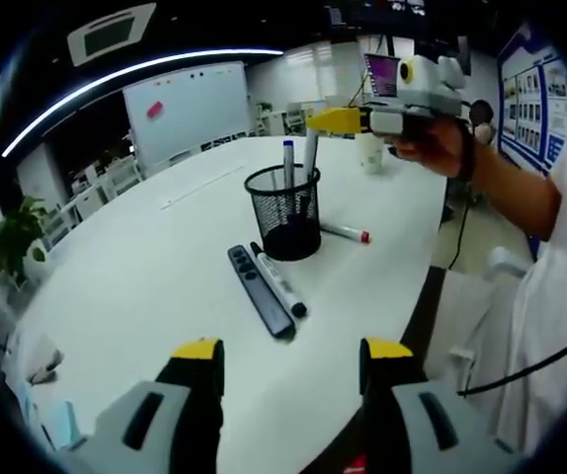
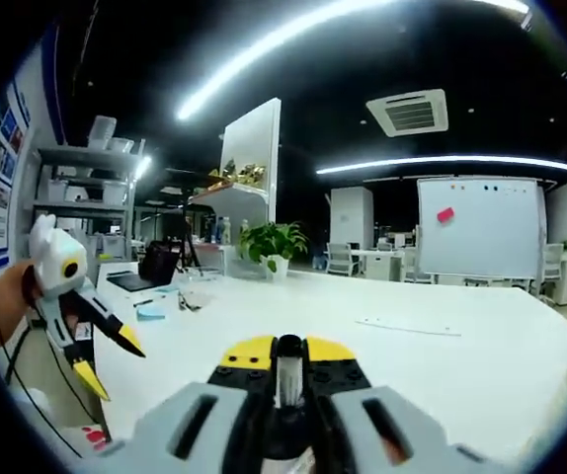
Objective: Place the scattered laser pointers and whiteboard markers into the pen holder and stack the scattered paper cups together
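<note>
While our right gripper [image 1: 315, 120] pinches a marker [image 1: 310, 153] above the pen holder [image 1: 283, 212] at the frame's middle, we should lower it straight in. Our left gripper [image 1: 288, 357] waits wide open, empty.

On the worktop [image 1: 145, 267] the pen holder [image 1: 284, 212] stands mid-scene with two markers [image 1: 288, 163] upright in it. Just near of it lie a laser pointer [image 1: 259, 289] and, touching on its right, a marker [image 1: 280, 280]. Another marker [image 1: 344, 233] lies right of the holder; a paper cup [image 1: 369, 153] stands far behind.
</note>
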